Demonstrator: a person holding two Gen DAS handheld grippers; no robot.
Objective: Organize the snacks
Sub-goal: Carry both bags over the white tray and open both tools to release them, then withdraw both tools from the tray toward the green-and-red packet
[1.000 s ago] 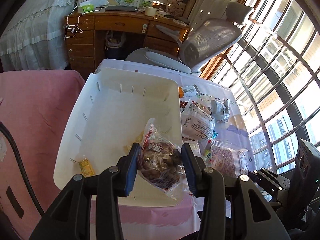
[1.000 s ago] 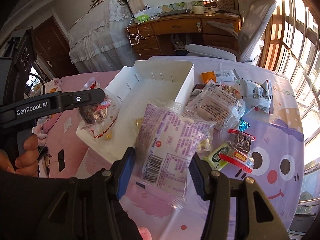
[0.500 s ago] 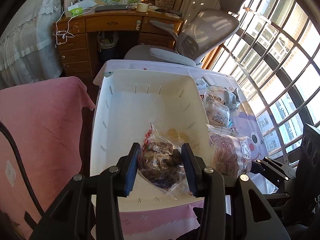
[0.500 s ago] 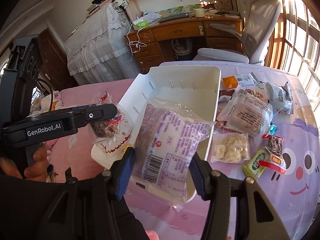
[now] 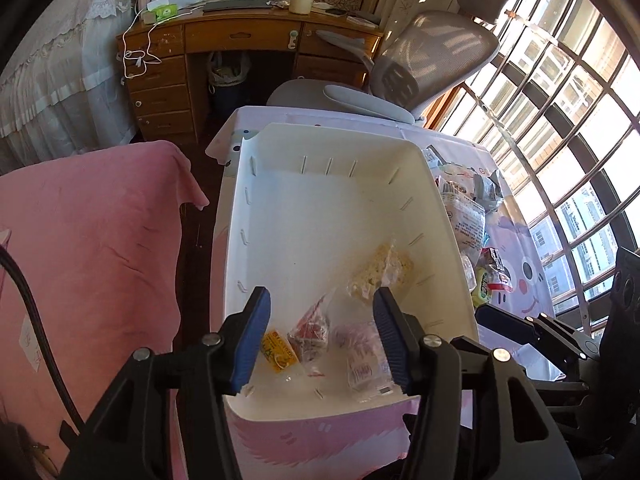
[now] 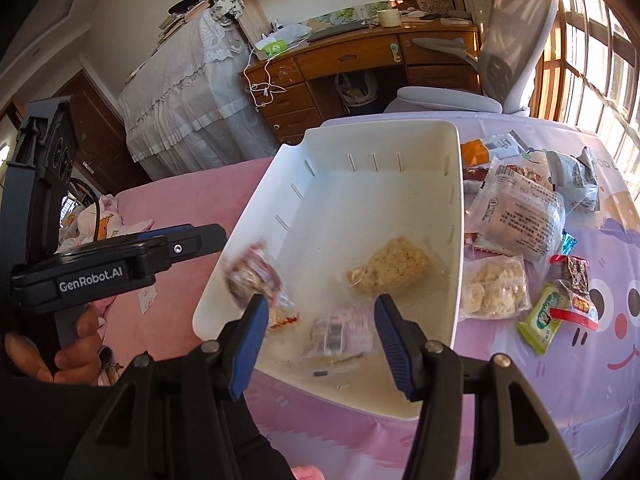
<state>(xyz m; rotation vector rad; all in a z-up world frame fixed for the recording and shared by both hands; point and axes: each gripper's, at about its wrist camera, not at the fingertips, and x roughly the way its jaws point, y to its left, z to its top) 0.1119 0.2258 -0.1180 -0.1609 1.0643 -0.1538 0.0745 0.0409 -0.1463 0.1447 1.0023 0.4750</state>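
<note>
The table (image 6: pixel 600 400), covered with a purple cartoon cloth, carries the white bin (image 5: pixel 320 216) at its left edge, beside a pink-covered bed (image 5: pixel 88 248). Loose snack packets (image 6: pixel 516 208) lie in a heap on the cloth just right of the bin wall.

Inside the bin, a pale rice-crisp packet (image 5: pixel 380 272) rests near the right wall. A purple-printed packet (image 5: pixel 364 356), a dark red-trimmed packet (image 5: pixel 310 330) and a small yellow packet (image 5: pixel 278 350) lie at the near end. In the right wrist view the purple and dark packets appear blurred, so their final rest cannot be confirmed.

The left tool (image 5: pixel 320 332) is spread wide and empty above the near end of the bin. The right tool (image 6: pixel 318 334) is likewise spread and empty above the same end.

Procedure for the step in hand, as judged:
1. Keep both tools spread and lift clear of the bin rim.
2. Direct the right tool to the heap, which lies on its side.
3. Grip a packet by its sealed edge; crumbly contents may crush under pressure.
4. Release low over the vacant far half of the bin.
</note>
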